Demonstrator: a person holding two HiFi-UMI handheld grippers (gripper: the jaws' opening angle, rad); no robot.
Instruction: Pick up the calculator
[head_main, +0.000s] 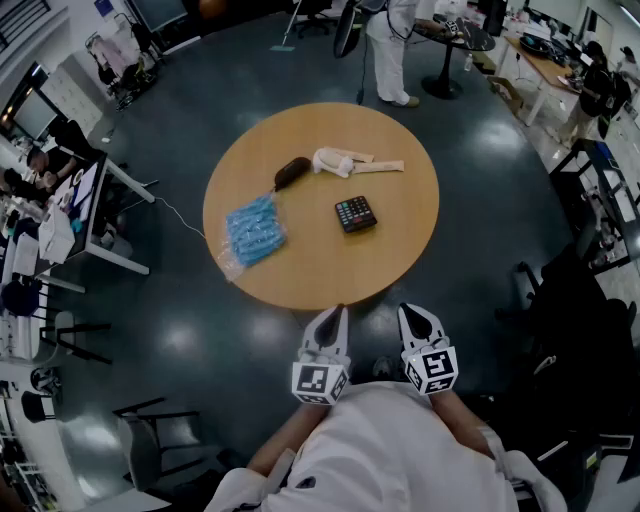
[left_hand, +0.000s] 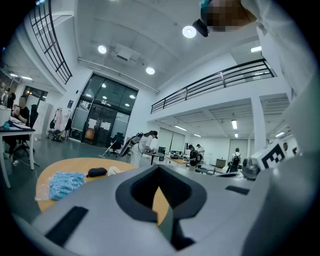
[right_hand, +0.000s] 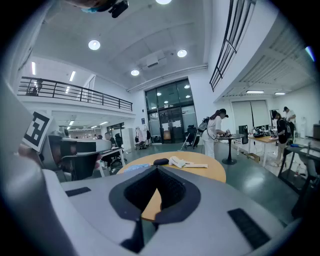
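Observation:
The calculator (head_main: 355, 214), black with coloured keys, lies flat right of the middle of the round wooden table (head_main: 400, 250). My two grippers hang side by side just off the table's near edge, well short of the calculator. The left gripper (head_main: 341, 310) and the right gripper (head_main: 405, 309) both have their jaws together with nothing between them. In the left gripper view the left gripper (left_hand: 160, 170) points level across the table. In the right gripper view the right gripper (right_hand: 157, 169) does the same. The jaws hide the calculator in both gripper views.
On the table lie a blue packet (head_main: 253, 229), a black oval case (head_main: 292, 172) and a white item (head_main: 335, 160) beside a flat beige strip (head_main: 380, 166). A person in white (head_main: 390, 50) stands beyond the table. A desk (head_main: 95, 215) stands left, a dark chair (head_main: 570, 300) right.

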